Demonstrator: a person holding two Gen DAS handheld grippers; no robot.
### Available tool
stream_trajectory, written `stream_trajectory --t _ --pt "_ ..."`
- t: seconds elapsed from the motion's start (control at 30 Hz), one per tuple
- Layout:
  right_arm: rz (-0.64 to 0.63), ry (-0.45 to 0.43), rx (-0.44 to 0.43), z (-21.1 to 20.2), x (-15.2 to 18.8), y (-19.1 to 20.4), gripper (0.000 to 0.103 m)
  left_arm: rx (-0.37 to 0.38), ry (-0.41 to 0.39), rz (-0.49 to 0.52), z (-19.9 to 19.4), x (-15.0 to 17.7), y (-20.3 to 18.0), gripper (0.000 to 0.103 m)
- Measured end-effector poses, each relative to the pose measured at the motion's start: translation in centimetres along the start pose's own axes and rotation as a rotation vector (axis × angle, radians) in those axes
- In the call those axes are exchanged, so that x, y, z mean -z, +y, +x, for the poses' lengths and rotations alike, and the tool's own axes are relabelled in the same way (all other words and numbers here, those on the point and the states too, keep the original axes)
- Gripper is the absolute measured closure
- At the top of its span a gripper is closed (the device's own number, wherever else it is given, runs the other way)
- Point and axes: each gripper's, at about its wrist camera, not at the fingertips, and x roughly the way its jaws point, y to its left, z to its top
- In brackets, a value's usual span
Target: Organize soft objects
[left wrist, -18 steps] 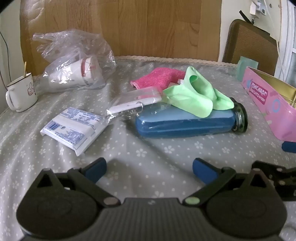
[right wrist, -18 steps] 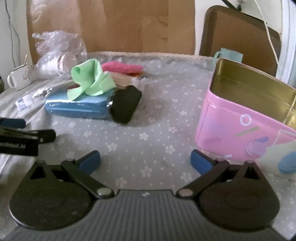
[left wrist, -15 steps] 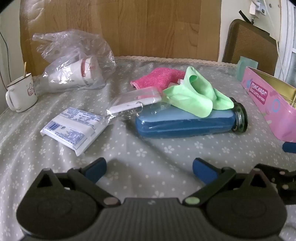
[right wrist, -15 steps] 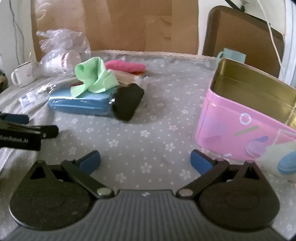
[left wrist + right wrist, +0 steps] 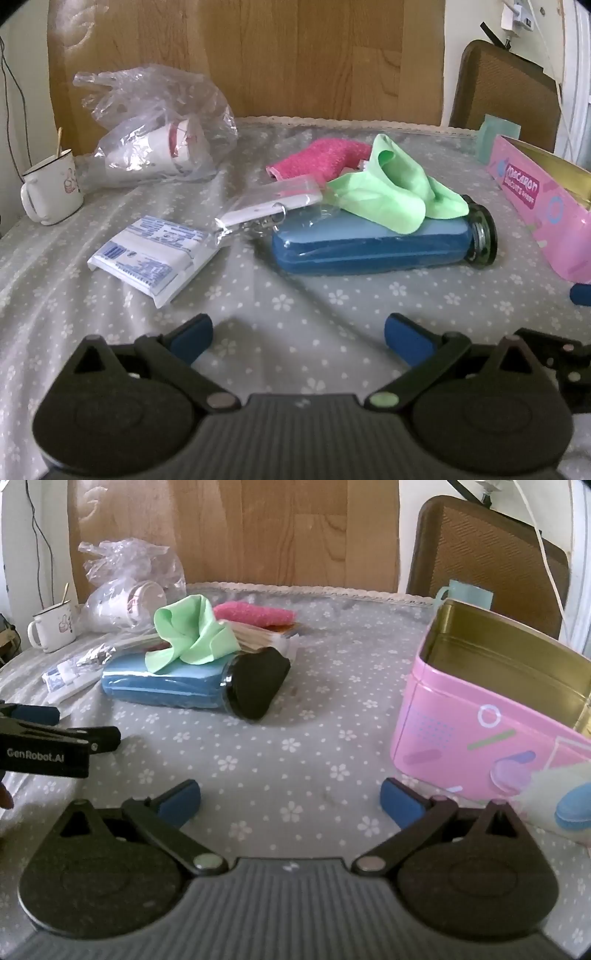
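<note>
The left gripper (image 5: 297, 332) hangs over the flowered grey tablecloth (image 5: 314, 295) with its blue-padded jaws wide apart and nothing between them. The right gripper (image 5: 290, 799) is likewise spread wide and empty, tilted down at the cloth.

In the left wrist view, a light green cloth (image 5: 397, 192) lies crumpled at about 1 o'clock from the gripper, draped on top of a blue glass jar (image 5: 369, 245) that lies on its side, its open mouth toward 3 o'clock. A pink fuzzy cloth (image 5: 321, 162) lies just behind the green one, toward 12 o'clock. A clear pouch with a key ring (image 5: 266, 210) rests against the jar's left end, and a white and blue tissue pack (image 5: 147, 254) lies at 10 o'clock. Farther off at 10 o'clock sit a clear plastic bag with paper cups (image 5: 159, 136) and a white enamel mug (image 5: 51, 192).

In the right wrist view, an open pink macaron tin (image 5: 491, 738) with a gold inside stands at 2 o'clock, well apart from the cloths, which lie at 11 o'clock. The tin's inside shows bare gold walls; its floor is hidden.
</note>
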Motion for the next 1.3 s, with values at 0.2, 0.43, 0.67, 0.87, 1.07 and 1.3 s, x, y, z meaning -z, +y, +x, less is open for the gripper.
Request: stream_trajectory --t 0.2,0.43,0.67,0.87,1.07,1.3 --pt "0.0 -0.003 0.002 0.0 0.1 0.0 0.0 0.0 0.001 0.002 0.1 -0.3 0.4 0.0" --pt "0.0 -0.004 0.002 -0.1 0.1 0.0 0.0 -0.004 -0.005 0.006 0.1 -0.1 0.2 0.0" --pt "0.004 -0.006 0.009 -0.2 0.1 0.0 0.0 -0.003 -0.008 0.014 0.0 -0.2 0.3 0.0" --pt "0.01 -0.005 0.027 -0.2 0.1 0.3 0.0 -0.005 -0.013 0.027 -0.1 0.0 0.1 0.0" --pt "0.022 0.002 0.045 -0.3 0.1 0.6 0.0 0.005 -0.012 0.029 -0.1 0.1 0.2 0.0" --pt "0.017 -0.006 0.057 -0.2 0.2 1.3 0.0 0.01 -0.012 0.019 -0.1 0.1 0.4 0.0"
